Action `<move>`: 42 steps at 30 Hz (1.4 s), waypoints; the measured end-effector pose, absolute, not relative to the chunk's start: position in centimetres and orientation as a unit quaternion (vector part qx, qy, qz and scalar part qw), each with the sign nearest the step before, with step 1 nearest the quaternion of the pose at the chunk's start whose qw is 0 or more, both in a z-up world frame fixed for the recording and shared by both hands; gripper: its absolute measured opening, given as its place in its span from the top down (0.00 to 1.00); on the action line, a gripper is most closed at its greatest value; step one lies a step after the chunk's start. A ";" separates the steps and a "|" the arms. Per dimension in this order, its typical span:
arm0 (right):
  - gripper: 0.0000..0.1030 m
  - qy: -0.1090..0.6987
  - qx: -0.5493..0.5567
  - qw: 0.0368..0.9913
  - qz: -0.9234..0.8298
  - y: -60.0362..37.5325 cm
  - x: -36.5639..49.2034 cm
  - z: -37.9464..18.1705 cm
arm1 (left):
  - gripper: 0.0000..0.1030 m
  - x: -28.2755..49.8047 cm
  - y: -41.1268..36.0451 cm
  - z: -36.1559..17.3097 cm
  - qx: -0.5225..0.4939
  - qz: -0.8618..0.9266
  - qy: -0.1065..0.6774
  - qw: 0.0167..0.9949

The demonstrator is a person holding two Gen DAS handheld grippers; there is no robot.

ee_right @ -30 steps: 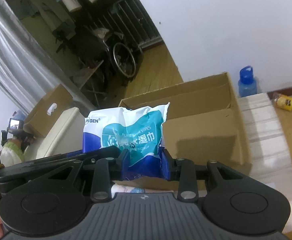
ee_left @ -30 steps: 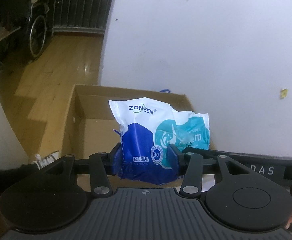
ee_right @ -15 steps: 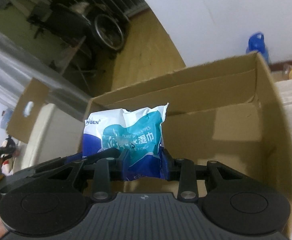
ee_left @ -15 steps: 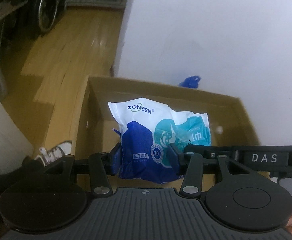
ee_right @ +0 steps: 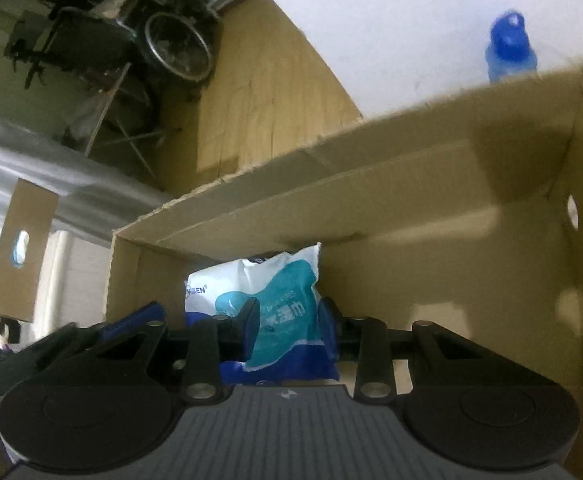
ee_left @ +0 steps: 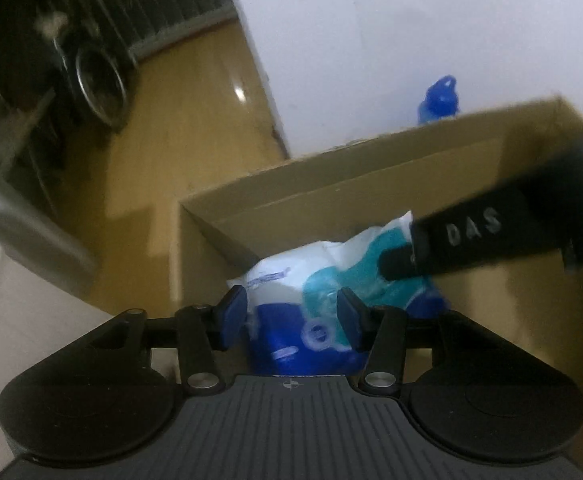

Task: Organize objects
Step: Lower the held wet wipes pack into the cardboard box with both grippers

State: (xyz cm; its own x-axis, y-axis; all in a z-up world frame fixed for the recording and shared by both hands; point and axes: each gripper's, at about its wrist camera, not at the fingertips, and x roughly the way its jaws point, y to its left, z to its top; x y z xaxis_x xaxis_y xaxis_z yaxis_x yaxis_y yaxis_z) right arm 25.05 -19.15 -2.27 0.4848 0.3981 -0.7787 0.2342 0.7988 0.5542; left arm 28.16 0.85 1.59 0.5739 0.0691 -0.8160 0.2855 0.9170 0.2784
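Observation:
A blue, teal and white wet-wipes pack (ee_left: 315,300) (ee_right: 275,304) sits low inside an open cardboard box (ee_left: 331,192) (ee_right: 411,184). My left gripper (ee_left: 291,318) has its jaws spread; the pack lies between and beyond them with a gap at the left pad. My right gripper (ee_right: 287,330) is shut on the pack's lower part. The right gripper's black body (ee_left: 491,236) crosses the left wrist view from the right, over the pack.
A blue water bottle (ee_right: 509,50) (ee_left: 439,100) stands behind the box by the white wall. Wooden floor and a wheelchair (ee_right: 171,48) lie at the left. A second cardboard piece (ee_right: 21,248) with a handle hole stands at the far left.
Both grippers have moved down with the pack into the box. The left jaws have opened off the pack; the right gripper still grips it.

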 end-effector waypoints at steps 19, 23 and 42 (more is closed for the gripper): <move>0.66 0.499 0.288 0.815 0.056 -17.9 25.9 -3.6 | 0.85 25.5 -1.7 -0.7 0.324 -0.110 0.455 0.822; 0.66 0.492 0.279 0.823 0.053 -17.7 26.1 -3.4 | 0.85 25.7 -2.0 0.0 0.294 -0.105 0.465 0.829; 0.67 0.501 0.277 0.818 0.062 -17.7 26.6 -3.7 | 0.83 21.4 -3.6 -0.7 0.348 -0.175 0.452 0.803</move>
